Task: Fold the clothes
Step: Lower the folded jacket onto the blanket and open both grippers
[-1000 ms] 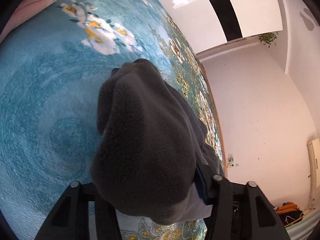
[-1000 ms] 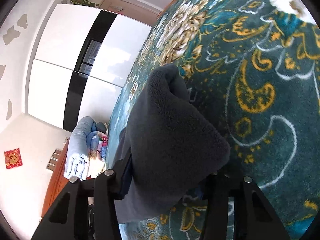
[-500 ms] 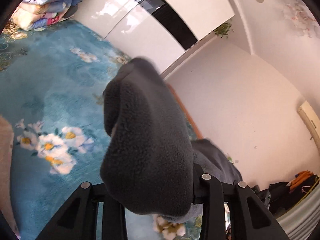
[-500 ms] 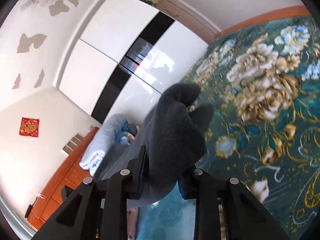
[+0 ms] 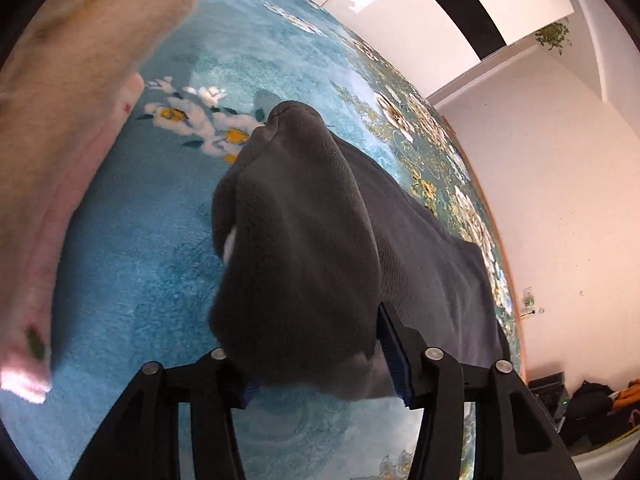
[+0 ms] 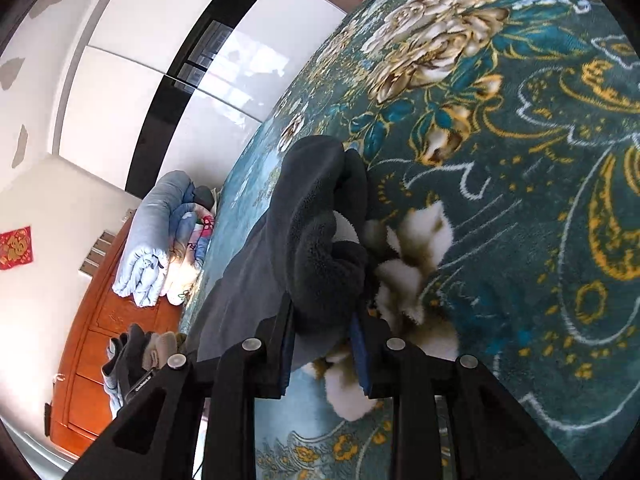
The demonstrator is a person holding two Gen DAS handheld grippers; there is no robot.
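A dark grey fleece garment (image 5: 304, 232) is bunched between the fingers of my left gripper (image 5: 320, 364), which is shut on it just above the teal floral blanket (image 5: 132, 264). The rest of the garment stretches flat to the right across the blanket. My right gripper (image 6: 326, 344) is shut on another bunched edge of the same grey fleece garment (image 6: 316, 236), low over the dark floral blanket (image 6: 520, 208). The fabric hides the fingertips in both views.
A pink-beige garment (image 5: 64, 128) lies close at the left in the left wrist view. Folded bedding (image 6: 160, 240) is stacked by a wooden headboard (image 6: 100, 340). More clothes (image 6: 136, 352) lie near it. A glossy white wardrobe (image 6: 168, 60) stands behind.
Both grippers lifted the grey garment up toward the wardrobe half a second ago, and have now swung back down close to the blanket. The garment now lies stretched between them.
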